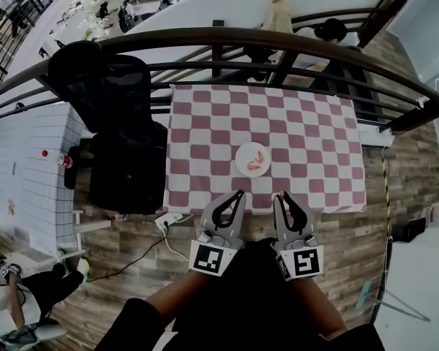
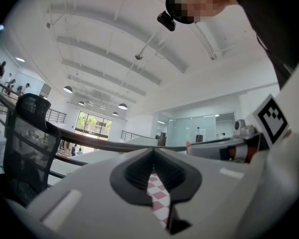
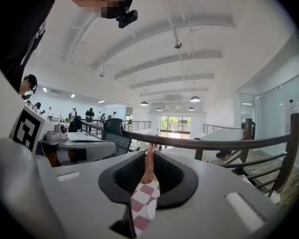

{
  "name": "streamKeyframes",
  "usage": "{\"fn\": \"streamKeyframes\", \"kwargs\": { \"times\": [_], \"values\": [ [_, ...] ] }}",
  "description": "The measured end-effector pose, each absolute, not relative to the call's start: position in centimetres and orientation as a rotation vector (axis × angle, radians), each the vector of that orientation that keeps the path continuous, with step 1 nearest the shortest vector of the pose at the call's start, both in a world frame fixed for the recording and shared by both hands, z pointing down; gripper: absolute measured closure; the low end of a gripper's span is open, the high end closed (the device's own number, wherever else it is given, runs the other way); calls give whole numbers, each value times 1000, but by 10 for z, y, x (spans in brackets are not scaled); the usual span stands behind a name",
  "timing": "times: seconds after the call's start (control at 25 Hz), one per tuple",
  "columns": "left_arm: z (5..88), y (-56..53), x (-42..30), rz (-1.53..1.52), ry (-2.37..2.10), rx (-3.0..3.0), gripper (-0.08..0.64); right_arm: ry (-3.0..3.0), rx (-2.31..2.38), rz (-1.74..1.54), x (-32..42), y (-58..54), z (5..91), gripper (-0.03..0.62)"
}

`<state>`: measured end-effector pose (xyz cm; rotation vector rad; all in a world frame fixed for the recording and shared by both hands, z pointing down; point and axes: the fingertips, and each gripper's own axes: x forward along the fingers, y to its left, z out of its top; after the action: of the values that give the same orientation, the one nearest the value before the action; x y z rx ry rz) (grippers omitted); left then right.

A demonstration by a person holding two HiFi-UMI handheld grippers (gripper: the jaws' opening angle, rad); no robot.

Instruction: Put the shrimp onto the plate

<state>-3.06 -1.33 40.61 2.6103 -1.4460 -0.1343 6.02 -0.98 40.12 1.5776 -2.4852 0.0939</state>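
Observation:
A white plate sits on the pink-and-white checked table, near its front edge, with pink shrimp lying on it. Both grippers hang side by side over that front edge, just short of the plate. My left gripper is shut and holds nothing; only cloth shows through its slit. My right gripper is shut with a thin pink-orange shrimp pinched at its tips. The left gripper view shows that same shrimp at the right gripper's tip.
A black office chair stands against the table's left side. A dark curved railing runs behind the table, with people beyond it. A white gridded table is at the far left. A power strip and cable lie on the wood floor.

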Motion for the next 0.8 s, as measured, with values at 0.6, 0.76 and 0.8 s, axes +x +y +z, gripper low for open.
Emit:
{"fn": "streamKeyframes", "kwargs": {
  "times": [0.6, 0.76, 0.8],
  "values": [
    [418, -29, -30, -120, -1474, 2552, 551, -2449, 1510, 115, 64, -63, 431, 540],
    [419, -51, -31, -122, -1518, 2528, 551, -2463, 1449, 115, 63, -95, 441, 540],
    [420, -58, -33, -117, -1531, 2522, 551, -2464, 1427, 122, 62, -103, 446, 540]
  ]
}}
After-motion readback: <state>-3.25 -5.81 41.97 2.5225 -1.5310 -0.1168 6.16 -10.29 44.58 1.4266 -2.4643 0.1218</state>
